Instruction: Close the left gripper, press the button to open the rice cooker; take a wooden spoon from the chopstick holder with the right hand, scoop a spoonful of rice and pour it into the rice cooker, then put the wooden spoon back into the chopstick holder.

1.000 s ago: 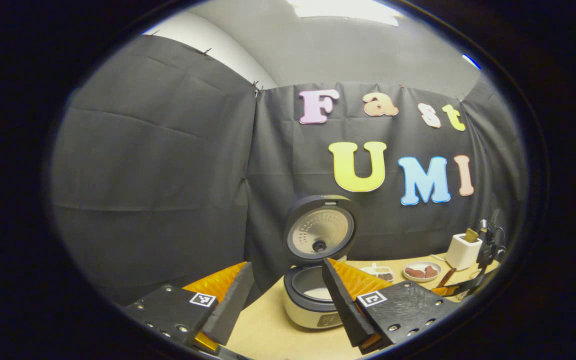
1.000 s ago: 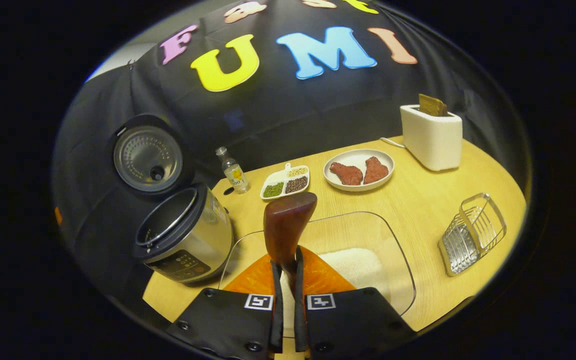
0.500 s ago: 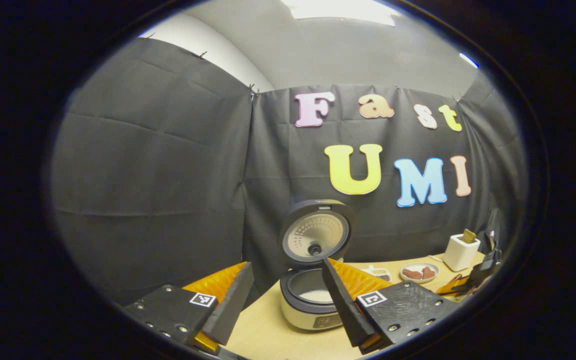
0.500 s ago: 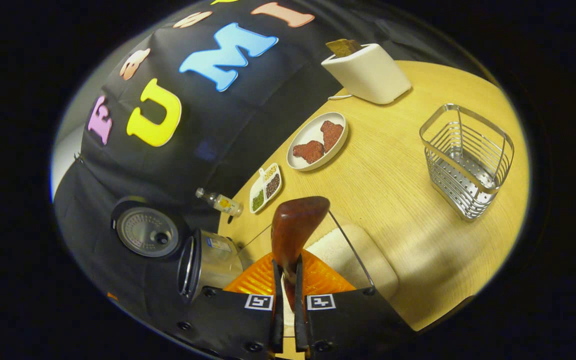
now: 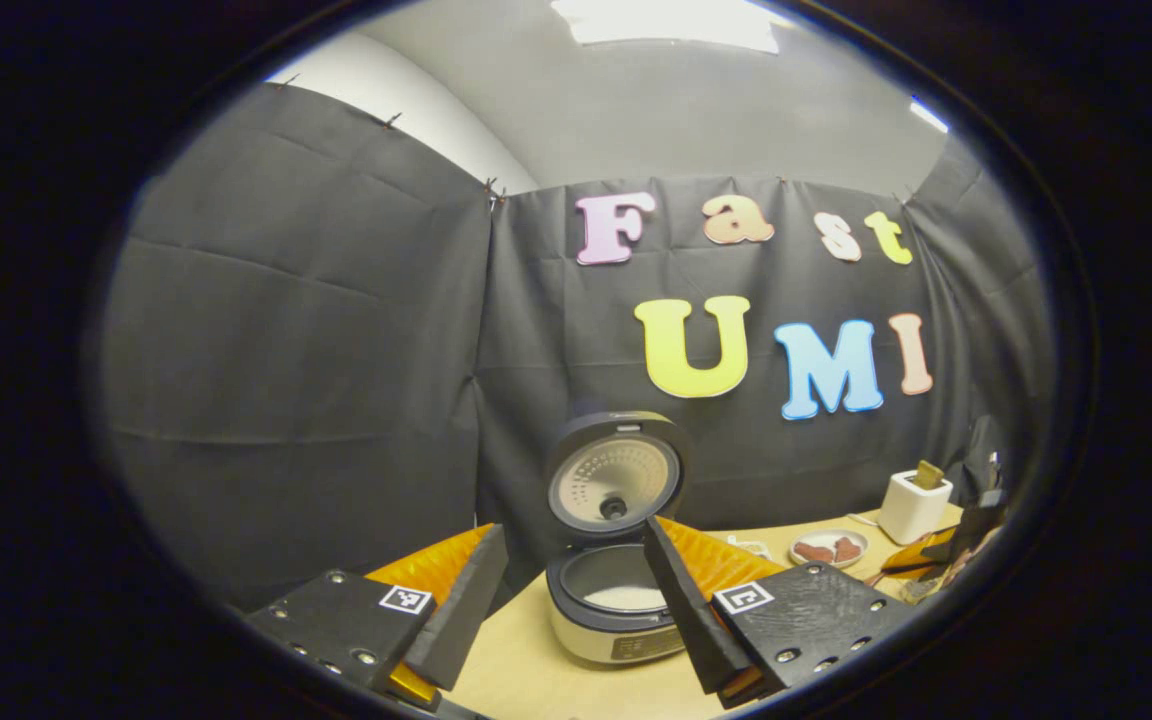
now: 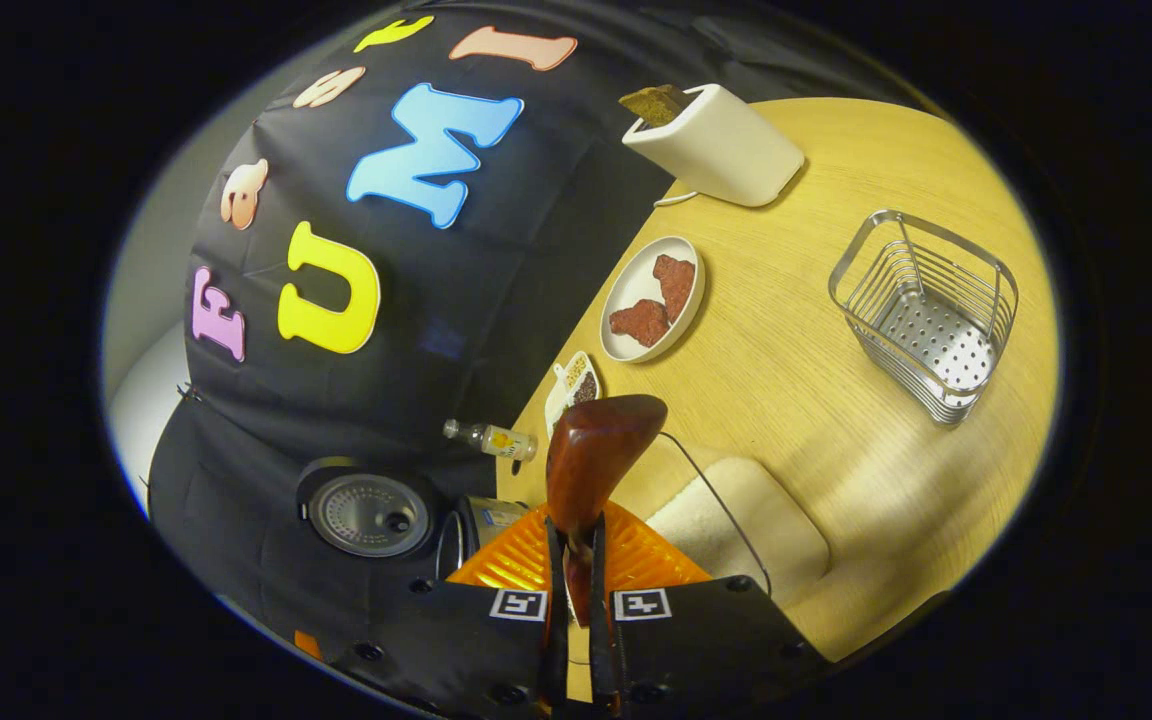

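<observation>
"Where's the spoon now?"

"Clamped in the right gripper (image 6: 576, 600). Both fingers press on the handle of the dark reddish-brown wooden spoon (image 6: 591, 465), and the bowl of it sticks out ahead. The hand is rolled hard over, so the pale wooden table (image 6: 836, 330) runs up towards one o'clock in the right gripper view."

"And the cooker?"

"The round cream-and-black rice cooker (image 5: 616, 605) stands open, lid up, with white rice already showing in the pot. In the right gripper view it's down at eight o'clock from the spoon. The left gripper (image 5: 576, 590) hangs in front of it, fingers well apart, holding nothing."

"So which step is this?"

"My guess is the spoon goes home next. The silver wire basket chopstick holder (image 6: 926, 315) sits at two o'clock from the spoon bowl, well apart from it."

"How would you do it?"

"Swing over until the spoon hangs above the basket's open top, stand it upright, lower it inside the rim, and only then part the fingers. The wire walls are low, so I'd lean it into a corner. Steer wide of the clear glass dish of white rice (image 6: 736, 510) just beside the spoon."
</observation>
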`<action>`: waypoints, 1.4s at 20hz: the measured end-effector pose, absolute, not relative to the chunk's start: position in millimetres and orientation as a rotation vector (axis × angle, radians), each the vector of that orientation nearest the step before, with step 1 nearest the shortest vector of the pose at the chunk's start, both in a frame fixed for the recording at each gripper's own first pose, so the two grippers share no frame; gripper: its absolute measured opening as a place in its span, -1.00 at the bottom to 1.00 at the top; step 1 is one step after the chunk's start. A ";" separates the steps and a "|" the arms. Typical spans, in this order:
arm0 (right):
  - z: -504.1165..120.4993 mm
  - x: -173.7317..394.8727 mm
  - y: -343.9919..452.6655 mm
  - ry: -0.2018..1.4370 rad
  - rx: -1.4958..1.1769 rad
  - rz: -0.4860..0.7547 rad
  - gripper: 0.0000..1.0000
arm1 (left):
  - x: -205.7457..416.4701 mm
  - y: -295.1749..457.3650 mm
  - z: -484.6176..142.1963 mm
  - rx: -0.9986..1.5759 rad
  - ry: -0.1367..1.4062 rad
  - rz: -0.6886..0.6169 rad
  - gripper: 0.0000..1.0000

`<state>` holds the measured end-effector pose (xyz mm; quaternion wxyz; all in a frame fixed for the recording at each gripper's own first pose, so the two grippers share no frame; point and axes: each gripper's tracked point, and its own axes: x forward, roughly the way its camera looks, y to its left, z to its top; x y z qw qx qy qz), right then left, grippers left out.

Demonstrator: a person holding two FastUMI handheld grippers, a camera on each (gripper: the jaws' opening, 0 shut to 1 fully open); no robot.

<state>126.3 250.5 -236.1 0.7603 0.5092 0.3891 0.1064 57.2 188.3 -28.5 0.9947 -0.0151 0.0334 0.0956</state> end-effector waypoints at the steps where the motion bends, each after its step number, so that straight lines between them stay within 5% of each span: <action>1: -231.3 127.3 250.4 0.842 1.123 0.237 -0.80 | 55.5 188.3 -27.7 -0.033 0.066 0.194 0.73; 15: -151.0 153.4 305.3 0.814 1.342 0.349 -0.80 | 30.4 228.2 -31.9 -0.044 0.066 0.261 0.70; 28: -123.4 174.8 427.1 0.823 1.251 0.507 -0.87 | 8.4 285.1 -53.9 -0.065 0.088 0.368 0.73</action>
